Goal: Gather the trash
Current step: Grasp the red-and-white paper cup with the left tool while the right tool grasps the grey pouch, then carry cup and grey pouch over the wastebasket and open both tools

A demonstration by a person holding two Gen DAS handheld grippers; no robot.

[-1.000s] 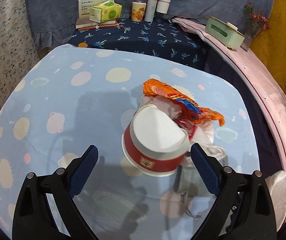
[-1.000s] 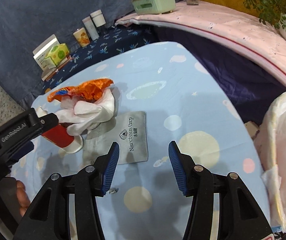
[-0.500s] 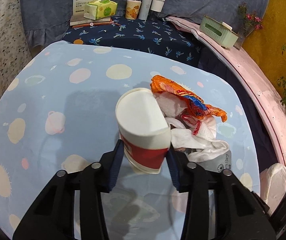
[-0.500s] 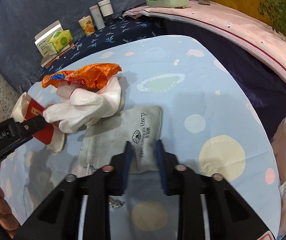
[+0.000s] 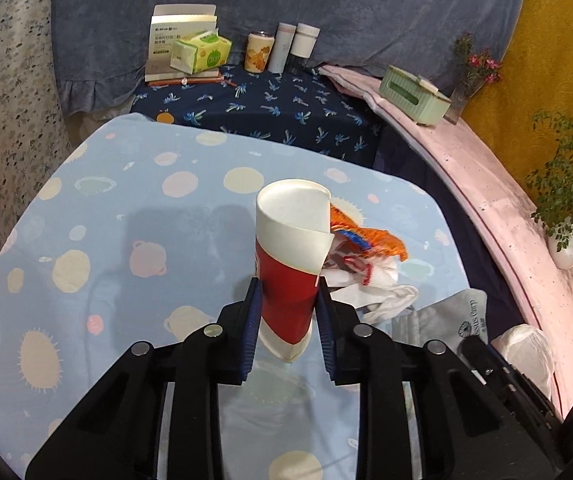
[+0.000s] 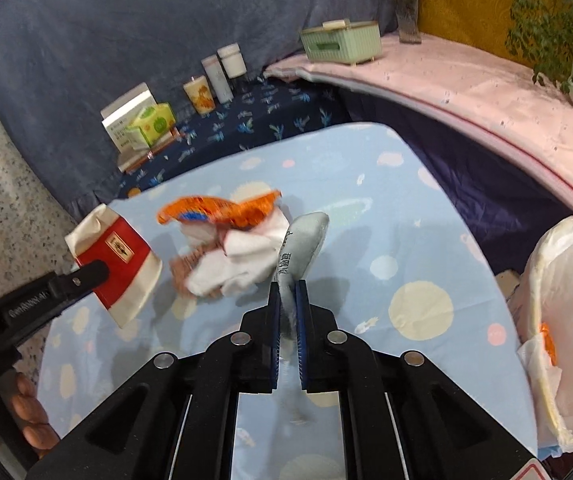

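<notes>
A crushed red-and-white paper cup (image 5: pixel 290 248) is lifted off the light blue tablecloth (image 5: pixel 126 220). My left gripper (image 5: pixel 288 292) holds it, the jaws still closing with their pads pressed on its red band. The right wrist view shows the same cup (image 6: pixel 120 256) hanging at the left. My right gripper (image 6: pixel 287 296) is shut on a grey cloth pouch (image 6: pixel 302 240), which sticks up past the fingertips. On the cloth lie an orange snack wrapper (image 6: pixel 222 208) and crumpled white cloth (image 6: pixel 238 264).
A bin lined with a white bag (image 6: pixel 566 280) stands off the table's right edge. Behind is a dark blue table with a tissue pack (image 5: pixel 200 52) and cups (image 5: pixel 260 52). A pink ledge (image 5: pixel 506 208) with a green box (image 5: pixel 414 96) curves along the right.
Both grippers went from open to shut. The left one closed on the paper cup and raised it. The right one closed on the grey pouch and lifted it off the cloth.
</notes>
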